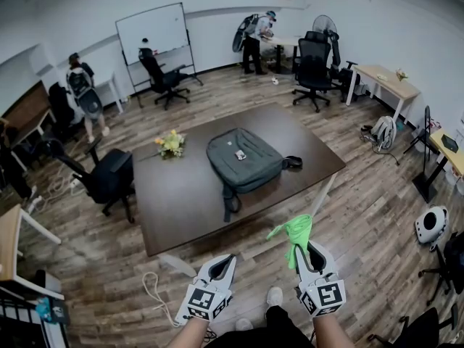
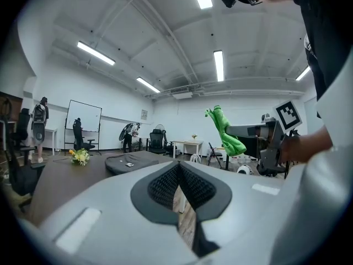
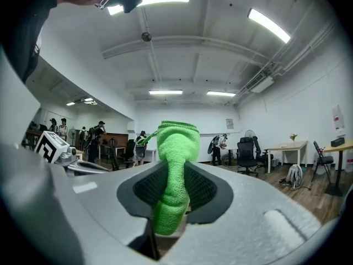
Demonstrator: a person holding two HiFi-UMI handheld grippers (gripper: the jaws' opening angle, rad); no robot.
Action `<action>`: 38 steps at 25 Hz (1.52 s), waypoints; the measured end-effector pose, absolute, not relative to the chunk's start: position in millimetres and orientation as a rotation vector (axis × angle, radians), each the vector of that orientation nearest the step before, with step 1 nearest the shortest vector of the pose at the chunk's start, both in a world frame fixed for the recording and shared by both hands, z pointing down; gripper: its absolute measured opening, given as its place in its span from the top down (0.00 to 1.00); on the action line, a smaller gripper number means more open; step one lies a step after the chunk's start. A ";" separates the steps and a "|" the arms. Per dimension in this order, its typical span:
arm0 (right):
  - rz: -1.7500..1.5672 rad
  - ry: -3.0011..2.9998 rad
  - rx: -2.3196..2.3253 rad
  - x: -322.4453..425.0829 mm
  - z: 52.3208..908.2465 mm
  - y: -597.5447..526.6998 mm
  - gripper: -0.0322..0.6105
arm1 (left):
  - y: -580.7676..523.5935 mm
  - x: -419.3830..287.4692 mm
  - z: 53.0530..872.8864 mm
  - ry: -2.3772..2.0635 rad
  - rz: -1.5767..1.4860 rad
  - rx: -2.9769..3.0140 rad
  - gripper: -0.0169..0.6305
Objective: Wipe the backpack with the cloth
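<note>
A grey backpack (image 1: 243,159) lies flat in the middle of a dark brown table (image 1: 181,201), well ahead of both grippers. My right gripper (image 1: 304,248) is held in the air short of the table's near edge, shut on a bright green cloth (image 1: 293,232) that sticks up out of its jaws. In the right gripper view the cloth (image 3: 174,170) fills the gap between the pads. My left gripper (image 1: 226,259) hovers beside it, shut with nothing between its jaws. From the left gripper view the backpack (image 2: 129,162) sits low and far off, and the cloth (image 2: 226,128) hangs at the right.
A small bunch of yellow flowers (image 1: 171,143) stands on the table left of the backpack. A black office chair (image 1: 105,180) is at the table's left side. More chairs, desks, a whiteboard (image 1: 154,31) and people stand along the far walls. A white cable (image 1: 154,292) lies on the wood floor.
</note>
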State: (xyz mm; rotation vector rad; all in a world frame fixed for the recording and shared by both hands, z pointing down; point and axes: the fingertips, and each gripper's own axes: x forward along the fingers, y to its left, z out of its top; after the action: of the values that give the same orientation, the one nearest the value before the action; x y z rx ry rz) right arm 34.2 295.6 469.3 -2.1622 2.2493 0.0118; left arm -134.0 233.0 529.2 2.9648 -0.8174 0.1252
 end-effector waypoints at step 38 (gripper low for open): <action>0.021 2.359 -2.004 201.7 466.2 145.1 0.80 | 99.5 17.8 520.9 -1.001 0.205 2.949 0.95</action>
State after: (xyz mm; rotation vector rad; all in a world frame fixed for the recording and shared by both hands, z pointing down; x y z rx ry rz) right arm 201.7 145.1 466.2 -2.0040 2.3594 0.0206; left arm 17.8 99.5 520.9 2.9488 -1.0014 0.2052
